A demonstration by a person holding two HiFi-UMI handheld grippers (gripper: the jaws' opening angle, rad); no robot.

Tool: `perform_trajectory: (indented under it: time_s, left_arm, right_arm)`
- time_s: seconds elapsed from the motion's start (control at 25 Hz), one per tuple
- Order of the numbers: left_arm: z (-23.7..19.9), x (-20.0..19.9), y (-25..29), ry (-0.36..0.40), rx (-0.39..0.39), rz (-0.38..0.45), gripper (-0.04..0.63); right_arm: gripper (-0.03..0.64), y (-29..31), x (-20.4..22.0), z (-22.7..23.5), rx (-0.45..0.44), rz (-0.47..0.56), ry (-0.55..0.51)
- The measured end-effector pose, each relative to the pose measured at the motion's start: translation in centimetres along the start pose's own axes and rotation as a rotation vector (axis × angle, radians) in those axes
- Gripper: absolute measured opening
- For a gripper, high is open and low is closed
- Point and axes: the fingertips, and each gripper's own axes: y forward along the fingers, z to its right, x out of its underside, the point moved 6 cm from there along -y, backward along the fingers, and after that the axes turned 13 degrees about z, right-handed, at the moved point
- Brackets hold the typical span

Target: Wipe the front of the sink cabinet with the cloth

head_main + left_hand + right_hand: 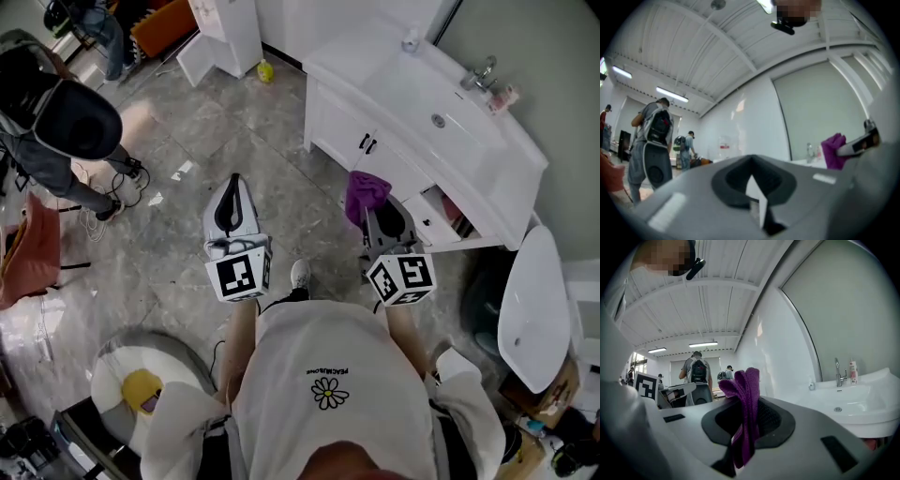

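Note:
The white sink cabinet (339, 124) stands at the upper right of the head view, with black door handles (367, 143) and a basin (441, 105) on top. Its lower right drawer (441, 217) is pulled out. My right gripper (373, 210) is shut on a purple cloth (367, 191) and is held a little in front of the cabinet, apart from it. In the right gripper view the cloth (743, 397) sticks up from between the jaws of the right gripper (744, 430). My left gripper (232, 186) hangs over the floor, shut with nothing in it (753, 190).
A person with a dark backpack (58, 114) stands at the upper left. A white oval lid (533, 305) lies at the right beside the cabinet. A white cabinet part (223, 37) and a yellow object (265, 70) are on the floor beyond. A round cushion (141, 375) lies at the lower left.

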Motion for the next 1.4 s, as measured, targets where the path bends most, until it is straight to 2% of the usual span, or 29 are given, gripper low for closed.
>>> perform_trajectory:
  time_s: [0.32, 0.48, 0.6, 0.8, 1.08, 1.2, 1.32, 1.4]
  left_arm:
    - [-2.0, 2.5, 5.5, 0.009, 0.075, -0.007, 0.005]
    - [-1.1, 3.0, 7.2, -0.028, 0.084, -0.006, 0.005]
    - [-0.5, 2.5, 8.5, -0.004, 0.101, 0.006, 0.005]
    - [0.1, 0.9, 9.5, 0.022, 0.066, 0.043, 0.005]
    - [1.4, 0.8, 10.3, 0.027, 0.005, 0.040, 0.005]
    - [2.8, 1.2, 10.5, 0.015, 0.007, 0.044, 0.005]
    - [4.3, 1.3, 10.7, 0.023, 0.040, 0.083, 0.005]
    - [5.5, 2.1, 11.0, 0.014, 0.072, 0.061, 0.005]
  right_arm:
    - [0.057, 5.7, 1.2, 0.8, 0.046, 0.020, 0.011]
    - [0.057, 7.5, 1.1, 1.0, 0.041, 0.039, 0.016]
    - [0.057, 8.9, 1.1, 1.6, 0.018, 0.066, 0.051]
    - [0.057, 10.0, 0.7, 2.5, -0.023, 0.074, 0.072]
    - [0.057, 11.3, -1.1, 3.3, -0.104, 0.097, 0.050]
    - [0.058, 10.8, -1.1, 4.6, -0.099, 0.096, 0.064]
    - [0.057, 10.1, -1.1, 5.7, -0.080, 0.102, 0.073]
    - [0.057, 9.6, -1.3, 6.5, -0.054, 0.107, 0.071]
